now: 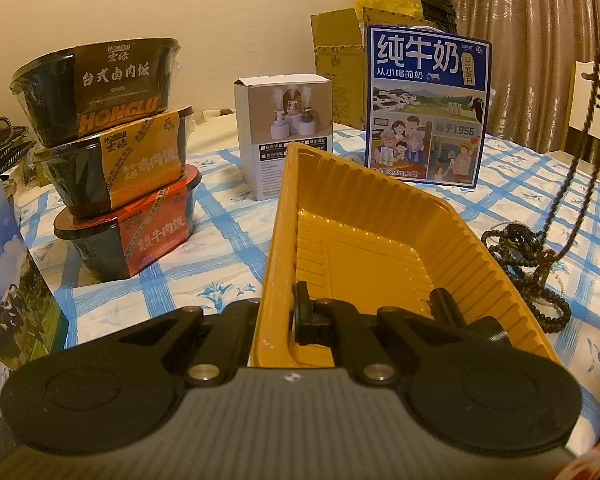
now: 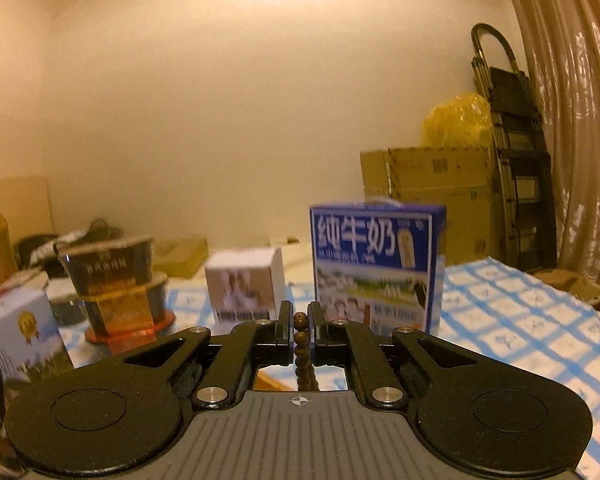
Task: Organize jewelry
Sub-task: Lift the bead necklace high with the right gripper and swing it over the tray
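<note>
The bead necklace (image 2: pixel 302 344) is being pinched in the right gripper (image 2: pixel 300 334), whose jaws are standing almost fully closed with the strand running upright between the pads; from the left wrist view the same strand (image 1: pixel 580 184) is hanging taut down the right side and trailing into a loose heap of beads (image 1: pixel 532 264) that is lying on the tablecloth (image 1: pixel 228 216) just beside the yellow tray (image 1: pixel 380 208). The left gripper (image 1: pixel 300 320) is nearly shut too, and appears to be clamping the tray's near wall and tipping the tray up at an angle. The step in hand looks like lifting the necklace so that it can be lowered into the tray, and doing it well probably means raising the strand until the heap is coming clear of the cloth, then carrying it over the rim and letting the beads coil down onto the ribbed floor rather than draping across the edge; the tray should be held steady meanwhile. The beads are small, round, dark brown and strung closely, looking like wood, though that is hard to confirm. Farther out, a blue milk carton (image 1: pixel 428 104), a small white box (image 1: pixel 284 128) and three stacked rice bowls (image 1: pixel 112 152) are standing behind the tray.
</note>
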Demonstrator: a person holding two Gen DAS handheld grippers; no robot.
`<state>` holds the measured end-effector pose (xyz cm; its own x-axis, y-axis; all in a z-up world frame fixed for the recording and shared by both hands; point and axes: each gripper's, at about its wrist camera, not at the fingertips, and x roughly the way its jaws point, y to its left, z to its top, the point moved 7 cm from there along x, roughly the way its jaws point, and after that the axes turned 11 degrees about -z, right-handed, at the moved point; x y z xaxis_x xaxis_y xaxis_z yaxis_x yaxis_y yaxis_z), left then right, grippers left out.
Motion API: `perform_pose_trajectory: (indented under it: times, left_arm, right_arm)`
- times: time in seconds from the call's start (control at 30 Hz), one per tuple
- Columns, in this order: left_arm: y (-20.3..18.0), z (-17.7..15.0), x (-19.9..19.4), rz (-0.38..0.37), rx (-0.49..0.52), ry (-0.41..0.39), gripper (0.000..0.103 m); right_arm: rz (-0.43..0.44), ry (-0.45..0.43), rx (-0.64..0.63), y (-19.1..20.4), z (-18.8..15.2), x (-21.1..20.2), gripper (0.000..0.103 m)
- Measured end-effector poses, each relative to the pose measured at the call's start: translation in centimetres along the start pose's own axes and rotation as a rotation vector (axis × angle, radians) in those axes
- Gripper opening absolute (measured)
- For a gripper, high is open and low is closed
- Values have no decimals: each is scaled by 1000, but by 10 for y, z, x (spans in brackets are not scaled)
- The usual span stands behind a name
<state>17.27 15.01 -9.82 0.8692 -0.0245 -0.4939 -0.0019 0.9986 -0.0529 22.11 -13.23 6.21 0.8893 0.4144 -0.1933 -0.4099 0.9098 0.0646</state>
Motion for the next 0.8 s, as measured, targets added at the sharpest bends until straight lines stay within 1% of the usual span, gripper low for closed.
perform_pose_trajectory:
  times: [0.23,0.53,0.8]
  left_arm:
    - [0,0,0,-2,-4,-1,3]
    - [-1,0,-1,-3,-7,-5,3]
    - [-2,1,0,-2,-8,-8,3]
  right_arm:
    - [29,-34,-25,11,27,-8,6]
    - [60,2,-30,22,16,1,6]
    - [121,4,-46,42,25,7,6]
